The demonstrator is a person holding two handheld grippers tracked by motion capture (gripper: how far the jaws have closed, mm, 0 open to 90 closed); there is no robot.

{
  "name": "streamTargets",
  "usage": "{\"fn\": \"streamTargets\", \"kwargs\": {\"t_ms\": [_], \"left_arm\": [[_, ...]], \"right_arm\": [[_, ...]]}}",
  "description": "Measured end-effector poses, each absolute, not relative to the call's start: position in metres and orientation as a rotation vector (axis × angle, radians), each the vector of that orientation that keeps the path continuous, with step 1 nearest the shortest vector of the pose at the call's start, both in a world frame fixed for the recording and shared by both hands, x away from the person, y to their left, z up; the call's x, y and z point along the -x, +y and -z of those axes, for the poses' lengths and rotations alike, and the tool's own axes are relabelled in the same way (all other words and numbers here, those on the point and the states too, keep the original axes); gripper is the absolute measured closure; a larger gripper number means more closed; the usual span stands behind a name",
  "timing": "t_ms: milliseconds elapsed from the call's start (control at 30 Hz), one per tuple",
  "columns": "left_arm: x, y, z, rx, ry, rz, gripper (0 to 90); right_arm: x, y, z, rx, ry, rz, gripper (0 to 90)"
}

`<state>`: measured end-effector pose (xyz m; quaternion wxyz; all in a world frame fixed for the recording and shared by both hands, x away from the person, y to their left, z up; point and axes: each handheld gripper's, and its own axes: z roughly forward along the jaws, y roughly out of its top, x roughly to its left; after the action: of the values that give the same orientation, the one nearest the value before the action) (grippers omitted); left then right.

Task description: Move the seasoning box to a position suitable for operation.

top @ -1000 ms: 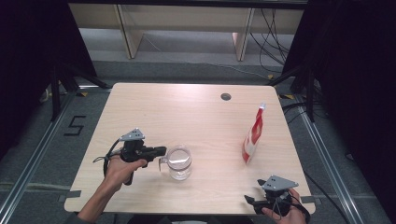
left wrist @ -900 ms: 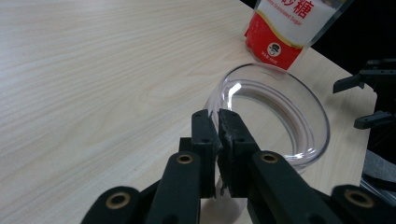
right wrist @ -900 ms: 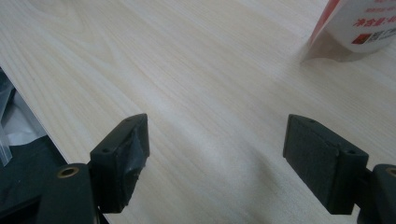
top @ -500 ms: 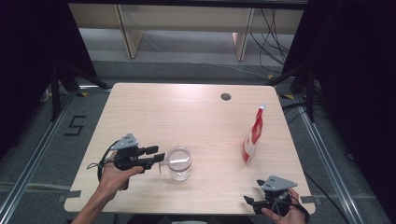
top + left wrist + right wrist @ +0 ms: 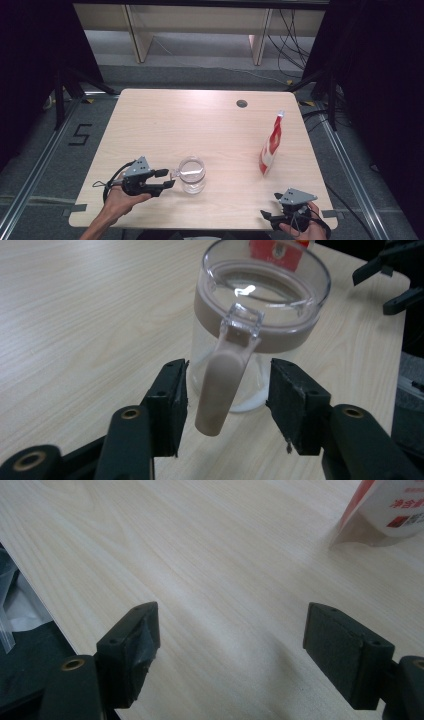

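On the counter (image 5: pixel 150 125), the left gripper's (image 5: pixel 227 405) fingers, just spread, flank the light, stiff, slippery jug's (image 5: pixel 260 315) handle (image 5: pixel 220 390); pinch there

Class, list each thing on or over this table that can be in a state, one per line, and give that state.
Clear pitcher: upright, lid on, handle between the left gripper's jaws, untouched.
Left gripper: open, jaws just opened, either side of the handle.
Right gripper: open, nothing between its jaws, at the table's near edge.
Red and white pouch: standing upright, top closed.
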<state>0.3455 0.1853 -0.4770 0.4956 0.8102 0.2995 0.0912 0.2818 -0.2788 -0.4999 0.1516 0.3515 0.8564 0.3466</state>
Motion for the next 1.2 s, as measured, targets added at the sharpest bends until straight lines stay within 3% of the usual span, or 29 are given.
{"fn": "streamTargets", "kwargs": {"t_ms": [367,500,1200], "left_arm": [[-0.351,0.181,0.483,-1.99,0.695,-0.243,61.4],[-0.352,0.18,0.482,-2.024,0.682,-0.264,70.2],[-0.355,0.148,0.482,-2.068,0.493,-0.263,73.0]], "right_arm": [[-0.282,-0.278,0.5,-0.988,2.467,-0.998,23.6],[-0.282,-0.278,0.501,-0.972,2.465,-0.996,23.7],[-0.281,-0.277,0.5,-1.003,2.463,-1.0,23.7]]}}
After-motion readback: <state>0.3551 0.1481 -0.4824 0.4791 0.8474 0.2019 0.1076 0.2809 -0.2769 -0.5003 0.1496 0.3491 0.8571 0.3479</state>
